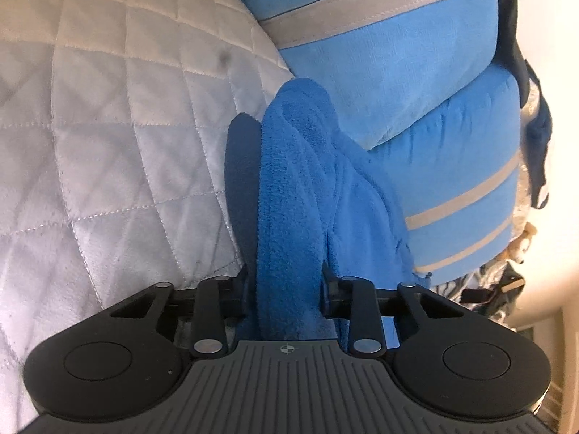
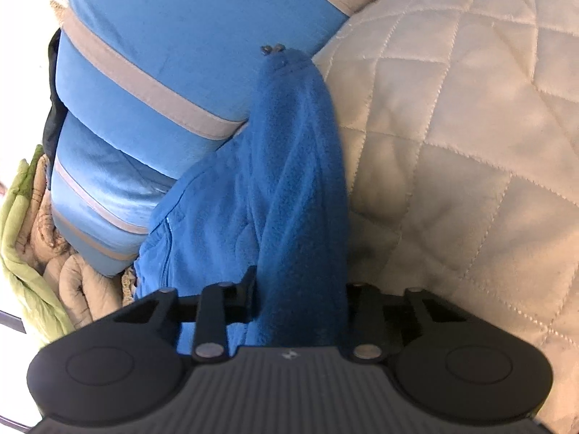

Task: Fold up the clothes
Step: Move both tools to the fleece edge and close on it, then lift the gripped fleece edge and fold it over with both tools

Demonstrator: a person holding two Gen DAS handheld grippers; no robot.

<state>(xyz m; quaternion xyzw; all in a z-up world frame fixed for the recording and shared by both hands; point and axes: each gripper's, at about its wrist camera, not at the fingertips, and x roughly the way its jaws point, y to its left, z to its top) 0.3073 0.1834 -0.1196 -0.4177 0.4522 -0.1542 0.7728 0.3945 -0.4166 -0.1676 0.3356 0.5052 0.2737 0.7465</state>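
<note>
A royal-blue fleece garment (image 1: 289,188) lies on a quilted pale cover (image 1: 108,126), against light-blue cushions. In the left wrist view my left gripper (image 1: 286,130) is shut on a thick bunch of this fleece. Its left finger (image 1: 242,181) shows dark beside the cloth, and the other finger is buried under it. In the right wrist view the same fleece garment (image 2: 289,188) rises in a ridge through my right gripper (image 2: 300,119), which is shut on it with both fingers hidden by fabric. A seam or zip edge (image 2: 168,238) runs down the loose part on the left.
Light-blue cushions with grey stripes (image 1: 398,54) (image 2: 163,54) press close behind the fleece. The quilted cover (image 2: 470,144) spreads to the right in the right wrist view. A green padded garment (image 2: 21,235) and a beige one (image 2: 83,282) are heaped at the left edge. Dark cloth (image 1: 539,126) hangs at the right.
</note>
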